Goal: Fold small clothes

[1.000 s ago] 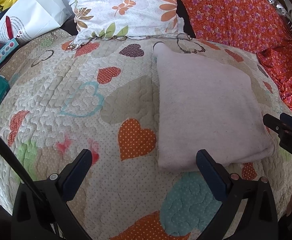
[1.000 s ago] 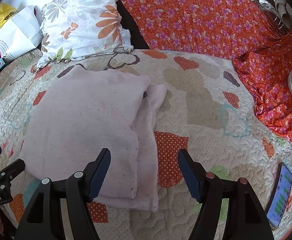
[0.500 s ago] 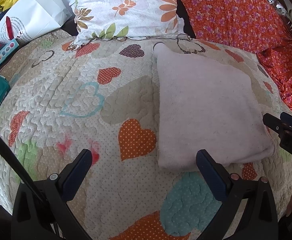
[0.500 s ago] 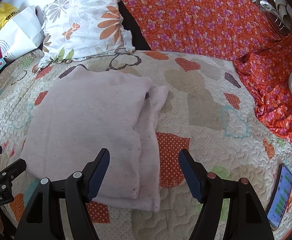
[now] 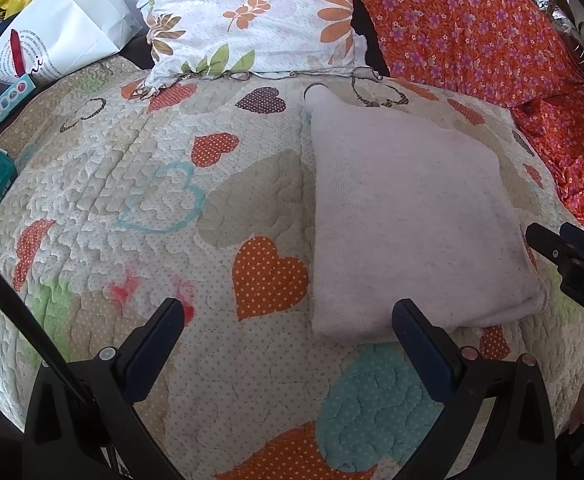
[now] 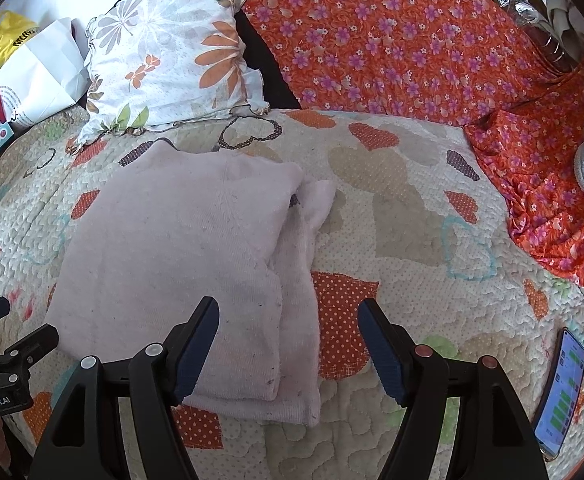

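right wrist view sits a touch closer to the folded garment; both claws remain apart, empty.

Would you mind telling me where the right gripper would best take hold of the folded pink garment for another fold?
Probably at the near right corner of the pink garment, coming in low from the near side. There the lower layer's edge sticks out past the top layer and lies flat on the quilt, so the open right gripper, already hovering just above it, could pinch both layers.
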Tool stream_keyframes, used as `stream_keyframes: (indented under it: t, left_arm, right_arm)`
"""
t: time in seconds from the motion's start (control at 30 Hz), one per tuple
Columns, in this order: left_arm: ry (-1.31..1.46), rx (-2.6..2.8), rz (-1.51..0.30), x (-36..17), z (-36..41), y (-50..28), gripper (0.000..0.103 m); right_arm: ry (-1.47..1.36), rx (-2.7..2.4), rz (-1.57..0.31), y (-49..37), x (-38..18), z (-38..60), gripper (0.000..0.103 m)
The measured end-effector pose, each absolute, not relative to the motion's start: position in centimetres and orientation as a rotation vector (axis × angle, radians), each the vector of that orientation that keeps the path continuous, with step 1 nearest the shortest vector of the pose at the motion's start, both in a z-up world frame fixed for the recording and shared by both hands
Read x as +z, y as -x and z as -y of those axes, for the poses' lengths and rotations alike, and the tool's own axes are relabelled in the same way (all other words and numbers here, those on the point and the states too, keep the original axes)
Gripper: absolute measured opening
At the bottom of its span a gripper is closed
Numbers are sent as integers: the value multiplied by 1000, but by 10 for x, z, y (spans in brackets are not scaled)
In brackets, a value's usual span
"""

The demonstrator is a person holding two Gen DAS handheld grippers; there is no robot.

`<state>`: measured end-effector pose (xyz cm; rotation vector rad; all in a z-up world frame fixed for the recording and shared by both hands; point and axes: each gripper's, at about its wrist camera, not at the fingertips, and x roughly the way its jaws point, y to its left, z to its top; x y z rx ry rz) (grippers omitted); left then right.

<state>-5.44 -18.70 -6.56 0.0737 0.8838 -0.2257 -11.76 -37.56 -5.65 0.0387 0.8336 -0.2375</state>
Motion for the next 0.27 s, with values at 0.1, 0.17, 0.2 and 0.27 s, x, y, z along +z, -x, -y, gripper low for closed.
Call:
stream_keyframes:
  t: [0.1,0.17,0.2,0.27]
  left_arm:
    - [-71,-234,-873,-64,189,55,103]
    - [-79,-248,-853,-60,192,57,103]
    - [-88,-251,-841,-59,194,59,103]
    - [-95,-250,-824,-57,196,61,103]
  right_arm:
    - [-32,-228,-839,117,-58,371,77]
    - [-23,-218,-840,117,-59,367,77]
    - [-17,-212,-838,117,-58,365,77]
    - [-7,-208,-827,118,-57,361,77]
